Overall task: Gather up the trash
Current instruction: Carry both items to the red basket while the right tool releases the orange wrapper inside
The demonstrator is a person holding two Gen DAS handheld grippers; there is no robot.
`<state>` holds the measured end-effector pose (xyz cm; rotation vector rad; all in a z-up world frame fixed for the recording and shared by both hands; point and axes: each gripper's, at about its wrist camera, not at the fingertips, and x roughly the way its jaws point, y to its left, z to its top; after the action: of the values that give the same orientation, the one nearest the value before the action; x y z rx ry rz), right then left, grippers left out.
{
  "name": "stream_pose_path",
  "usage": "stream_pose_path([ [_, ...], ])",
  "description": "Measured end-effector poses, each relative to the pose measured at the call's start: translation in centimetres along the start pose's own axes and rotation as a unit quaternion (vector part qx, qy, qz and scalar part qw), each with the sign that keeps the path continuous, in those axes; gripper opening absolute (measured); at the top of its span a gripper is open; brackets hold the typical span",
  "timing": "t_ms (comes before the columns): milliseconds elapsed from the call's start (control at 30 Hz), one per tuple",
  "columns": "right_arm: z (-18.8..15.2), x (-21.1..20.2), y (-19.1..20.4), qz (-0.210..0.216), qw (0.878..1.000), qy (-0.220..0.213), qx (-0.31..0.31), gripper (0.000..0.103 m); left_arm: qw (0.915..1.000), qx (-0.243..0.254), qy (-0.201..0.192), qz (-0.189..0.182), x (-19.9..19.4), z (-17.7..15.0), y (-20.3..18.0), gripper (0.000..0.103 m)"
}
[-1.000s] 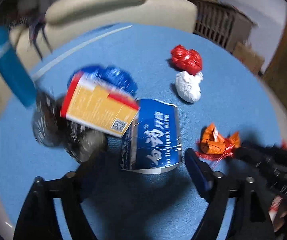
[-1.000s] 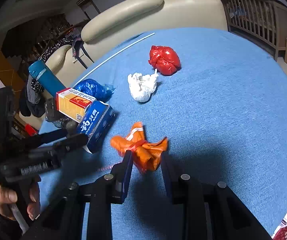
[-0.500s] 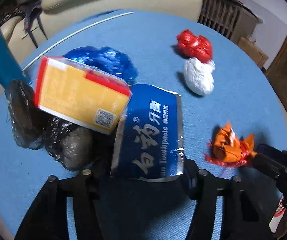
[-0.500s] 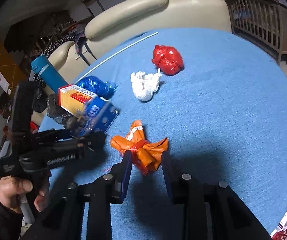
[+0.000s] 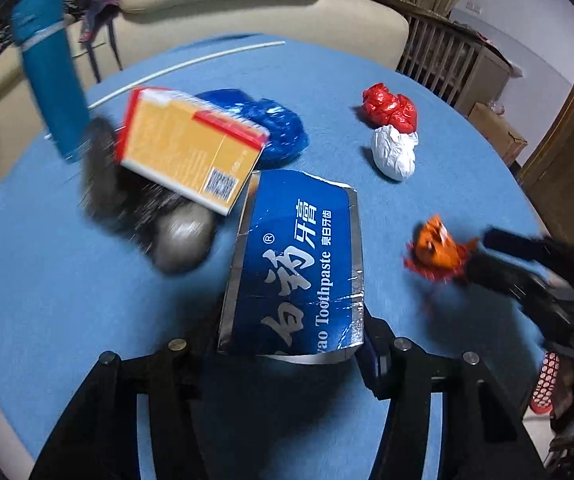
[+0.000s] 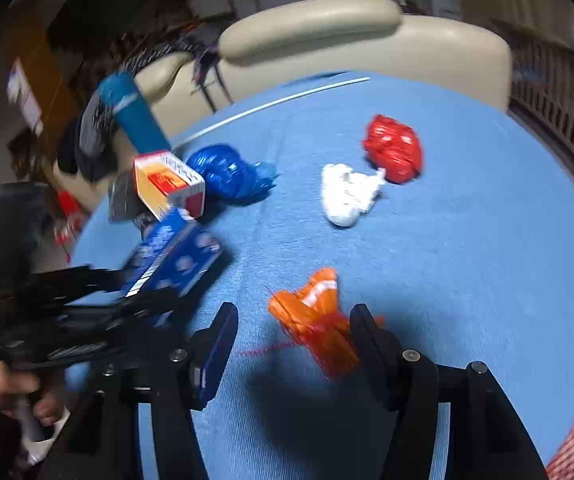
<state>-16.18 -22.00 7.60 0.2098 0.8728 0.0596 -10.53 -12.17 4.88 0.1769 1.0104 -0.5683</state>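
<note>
Left hand-held gripper point(image 5: 291, 344) closing on toothpaste box point(image 5: 295, 264)

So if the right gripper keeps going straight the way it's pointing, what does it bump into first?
Most likely the orange wrapper, lying between the opening jaws of the right gripper. Beyond it comes bare blue table, though depth is hard to judge.

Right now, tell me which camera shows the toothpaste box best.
The left wrist view: the toothpaste box fills the centre, its printed face sharp, between the left gripper pads. The right wrist view shows it small, blurred, edge-on at left.
</note>
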Motion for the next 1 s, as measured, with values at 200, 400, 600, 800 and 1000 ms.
stream_pose_path([
  [200, 0.2, 5.0, 1.0, -0.051, 0.995, 0.061, -0.064, 0.058, 0.9999, -0.012, -0.002, 0.004, -1.0, -2.8, 0.2, 0.058],
  [400, -0.5, 3.6, 0.6, -0.059, 0.996, 0.052, -0.042, 0.032, 0.9993, -0.036, 0.0, 0.005, -0.1, -3.6, 0.5, 0.058],
  [600, -2.0, 0.2, -1.1, -0.045, 0.999, 0.029, 0.009, 0.032, 0.9992, -0.038, -0.013, 0.006, -1.3, -4.1, -0.1, 0.058],
  [800, -3.4, -3.6, -1.1, -0.033, 0.999, -0.008, 0.036, 0.032, 0.9991, -0.033, -0.026, 0.01, -3.6, -5.2, -1.0, 0.058],
  [1000, -5.1, -7.6, -0.6, -0.026, 0.997, -0.046, 0.053, 0.032, 0.9984, -0.027, -0.043, 0.024, -5.5, -6.1, -2.4, 0.058],
])
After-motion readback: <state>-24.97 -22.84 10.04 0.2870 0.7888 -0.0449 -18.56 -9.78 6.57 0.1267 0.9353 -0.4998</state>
